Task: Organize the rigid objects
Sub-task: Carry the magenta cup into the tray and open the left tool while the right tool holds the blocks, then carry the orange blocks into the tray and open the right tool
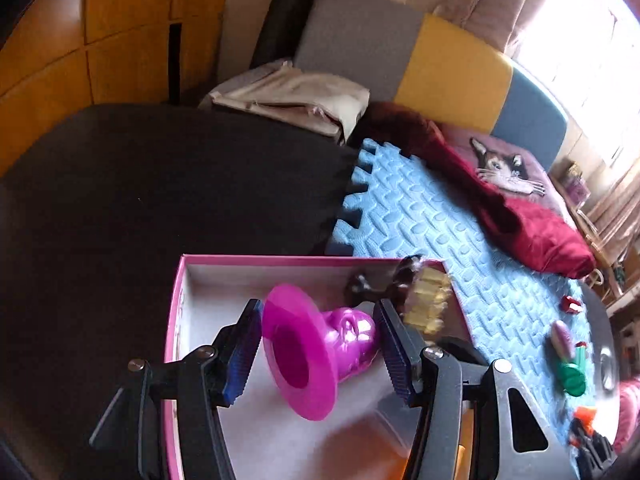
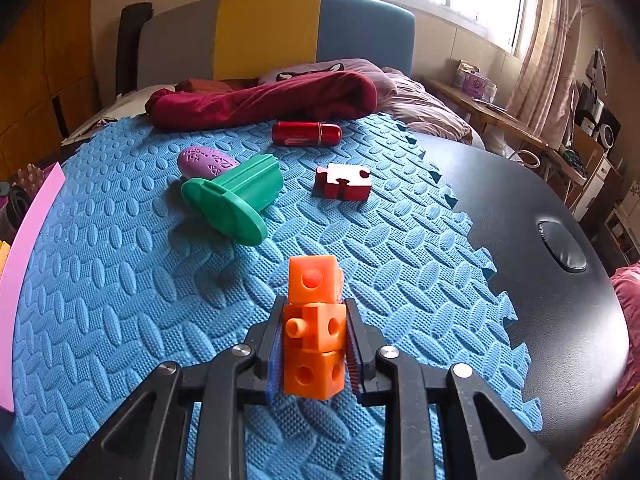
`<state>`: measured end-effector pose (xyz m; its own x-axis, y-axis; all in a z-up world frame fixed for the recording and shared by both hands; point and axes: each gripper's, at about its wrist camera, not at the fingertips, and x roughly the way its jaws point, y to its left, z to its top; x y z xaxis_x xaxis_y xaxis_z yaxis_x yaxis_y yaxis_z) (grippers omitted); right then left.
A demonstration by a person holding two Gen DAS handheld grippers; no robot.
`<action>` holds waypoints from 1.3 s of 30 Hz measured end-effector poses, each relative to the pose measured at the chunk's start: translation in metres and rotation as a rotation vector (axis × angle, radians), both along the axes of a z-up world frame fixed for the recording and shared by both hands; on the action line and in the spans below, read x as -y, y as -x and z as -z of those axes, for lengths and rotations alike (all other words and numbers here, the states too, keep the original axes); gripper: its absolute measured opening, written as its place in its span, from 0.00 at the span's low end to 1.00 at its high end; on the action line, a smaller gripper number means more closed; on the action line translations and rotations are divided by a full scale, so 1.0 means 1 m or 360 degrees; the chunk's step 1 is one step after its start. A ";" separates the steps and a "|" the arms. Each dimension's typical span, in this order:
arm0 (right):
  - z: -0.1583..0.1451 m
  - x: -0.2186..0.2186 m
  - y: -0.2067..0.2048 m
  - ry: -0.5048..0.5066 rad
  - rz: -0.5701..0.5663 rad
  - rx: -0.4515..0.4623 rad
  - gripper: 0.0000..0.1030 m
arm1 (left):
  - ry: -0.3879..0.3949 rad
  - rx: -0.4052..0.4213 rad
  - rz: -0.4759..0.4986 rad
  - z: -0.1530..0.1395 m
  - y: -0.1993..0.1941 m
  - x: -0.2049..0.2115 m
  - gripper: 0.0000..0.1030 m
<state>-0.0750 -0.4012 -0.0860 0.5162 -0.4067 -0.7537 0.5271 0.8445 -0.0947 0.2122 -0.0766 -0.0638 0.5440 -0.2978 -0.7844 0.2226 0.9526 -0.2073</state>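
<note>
My left gripper (image 1: 320,344) is open over a pink-rimmed box (image 1: 280,261). A magenta flared toy (image 1: 316,344) sits between the fingers, not pinched. A dark brush with yellow bristles (image 1: 408,292) lies at the box's far right. My right gripper (image 2: 314,344) is shut on a stack of orange linking cubes (image 2: 314,328), held just above the blue foam mat (image 2: 120,300). On the mat lie a green flanged piece (image 2: 236,196), a purple oval (image 2: 206,162), a red puzzle piece (image 2: 343,180) and a red cylinder (image 2: 306,133).
The mat lies on a black table (image 2: 540,184) with a round inset (image 2: 562,248) at the right. A dark red cloth (image 2: 264,98) lies along the mat's far edge. The box rim (image 2: 28,236) shows at the left in the right wrist view.
</note>
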 end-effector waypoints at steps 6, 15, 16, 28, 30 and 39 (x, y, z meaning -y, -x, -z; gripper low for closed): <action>0.000 0.000 0.000 0.0003 0.0000 0.0000 0.25 | -0.0072 -0.0007 -0.0020 0.011 -0.008 -0.001 0.61; 0.000 0.000 0.000 0.0009 -0.0001 0.0000 0.25 | -0.0043 0.0112 -0.0063 -0.014 0.025 -0.021 0.68; 0.000 -0.001 0.000 0.0012 -0.0001 -0.0001 0.25 | -0.0049 0.0130 -0.0060 -0.017 0.031 -0.022 0.68; 0.000 -0.002 0.001 0.0035 -0.0002 -0.0002 0.25 | -0.0134 0.0239 0.0016 -0.033 0.118 -0.026 0.68; 0.000 -0.003 0.001 0.0039 -0.0002 -0.0004 0.25 | -0.0144 0.0261 0.0025 -0.035 0.128 -0.026 0.68; 0.001 -0.004 0.001 0.0052 -0.0003 -0.0005 0.25 | -0.0182 0.0328 0.0063 -0.043 0.160 -0.025 0.68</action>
<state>-0.0758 -0.3974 -0.0866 0.5147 -0.4301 -0.7417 0.5249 0.8421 -0.1240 0.0525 -0.0514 -0.0212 0.6857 -0.2376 -0.6880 0.2868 0.9569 -0.0446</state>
